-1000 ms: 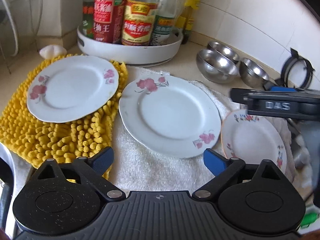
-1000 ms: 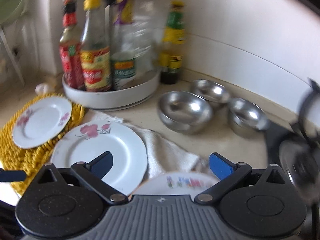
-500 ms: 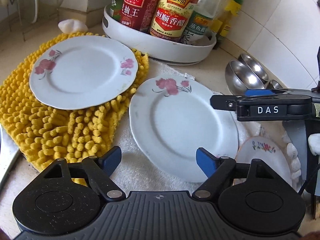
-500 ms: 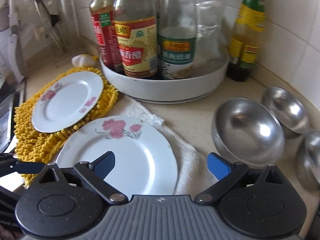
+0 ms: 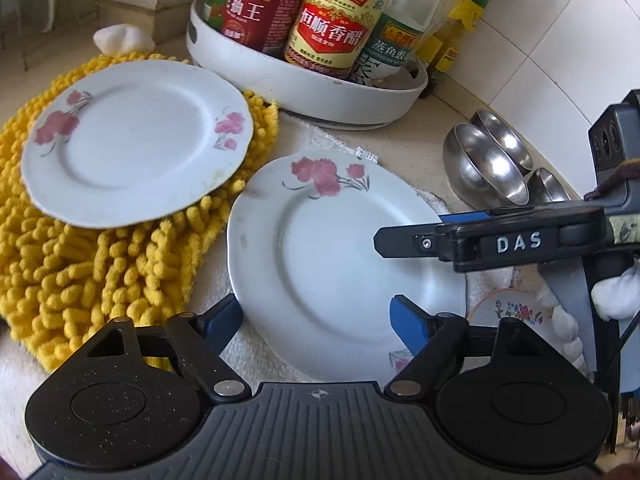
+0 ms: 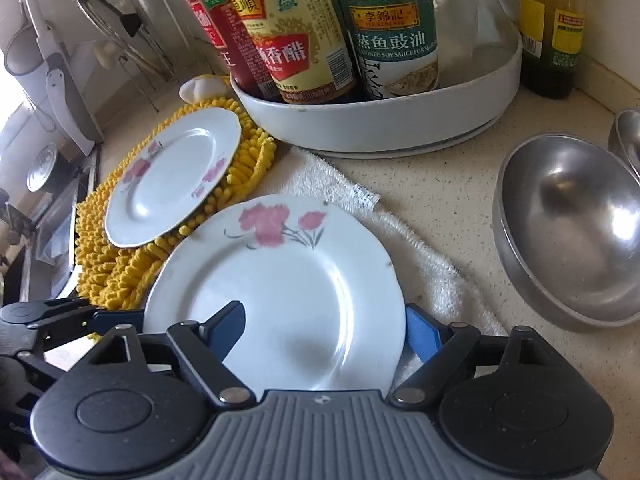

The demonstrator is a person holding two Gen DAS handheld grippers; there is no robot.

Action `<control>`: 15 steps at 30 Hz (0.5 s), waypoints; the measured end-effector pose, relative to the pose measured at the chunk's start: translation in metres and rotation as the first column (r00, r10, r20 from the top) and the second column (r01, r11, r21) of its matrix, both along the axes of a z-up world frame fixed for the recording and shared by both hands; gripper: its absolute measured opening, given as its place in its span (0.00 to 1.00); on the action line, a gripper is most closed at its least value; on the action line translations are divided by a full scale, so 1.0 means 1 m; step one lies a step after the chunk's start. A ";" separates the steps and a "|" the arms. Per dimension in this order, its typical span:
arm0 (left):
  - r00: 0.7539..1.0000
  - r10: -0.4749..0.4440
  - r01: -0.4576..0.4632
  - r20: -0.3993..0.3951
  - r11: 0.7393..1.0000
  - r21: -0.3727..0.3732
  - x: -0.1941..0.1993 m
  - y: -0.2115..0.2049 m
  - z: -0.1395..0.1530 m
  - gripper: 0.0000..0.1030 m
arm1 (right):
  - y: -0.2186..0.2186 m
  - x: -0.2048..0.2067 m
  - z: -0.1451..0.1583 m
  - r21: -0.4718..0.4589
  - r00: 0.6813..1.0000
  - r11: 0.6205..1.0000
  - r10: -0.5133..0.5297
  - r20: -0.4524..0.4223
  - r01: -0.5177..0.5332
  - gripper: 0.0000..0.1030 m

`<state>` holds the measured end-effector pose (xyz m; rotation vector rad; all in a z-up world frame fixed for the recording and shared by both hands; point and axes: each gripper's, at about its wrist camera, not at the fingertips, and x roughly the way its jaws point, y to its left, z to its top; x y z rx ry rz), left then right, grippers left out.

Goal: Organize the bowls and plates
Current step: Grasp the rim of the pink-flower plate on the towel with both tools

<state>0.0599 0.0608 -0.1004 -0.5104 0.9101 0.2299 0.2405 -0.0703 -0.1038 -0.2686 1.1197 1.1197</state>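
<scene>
- Left gripper [image 5: 316, 320]: fingers wide apart and lately narrowing, straddling the near rim of the white round rose-printed china plate [image 5: 340, 264], pads not pressing.
- Right gripper [image 6: 324, 326]: fingers wide apart over that plate, gripping nothing.
- Plate lies on white terry towel [image 6: 420, 256] on the desk.

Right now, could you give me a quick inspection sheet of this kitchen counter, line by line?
Surface: speckled counter, with a white towel and a yellow mat on it.
Job's things: one flowered plate on the mat; a second plate on the towel; a small plate partly hidden; steel bowls near the wall.
Clutter: sauce bottles in a white tray.
Grippers: left gripper open, jaws just closing, astride the second plate's near rim; right gripper open over the same plate.
Cables: a dark cable beside the right gripper.
Surroundings: tiled wall.
</scene>
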 end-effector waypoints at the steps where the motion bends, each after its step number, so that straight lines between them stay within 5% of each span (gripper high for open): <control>1: 1.000 -0.008 0.008 0.000 1.000 -0.002 0.001 0.002 0.000 0.83 | 0.000 0.002 0.001 0.000 1.000 1.000 -0.016 -0.017 0.016 0.99; 8: 1.000 -0.013 0.012 -0.012 0.999 -0.036 0.002 0.013 0.001 0.75 | -0.008 0.010 0.001 0.019 0.998 0.999 -0.039 -0.054 0.040 0.92; 15: 0.999 -0.033 0.033 0.000 0.999 -0.003 0.009 0.014 -0.001 0.81 | -0.012 0.014 0.003 0.029 0.993 0.997 -0.062 -0.100 0.066 0.91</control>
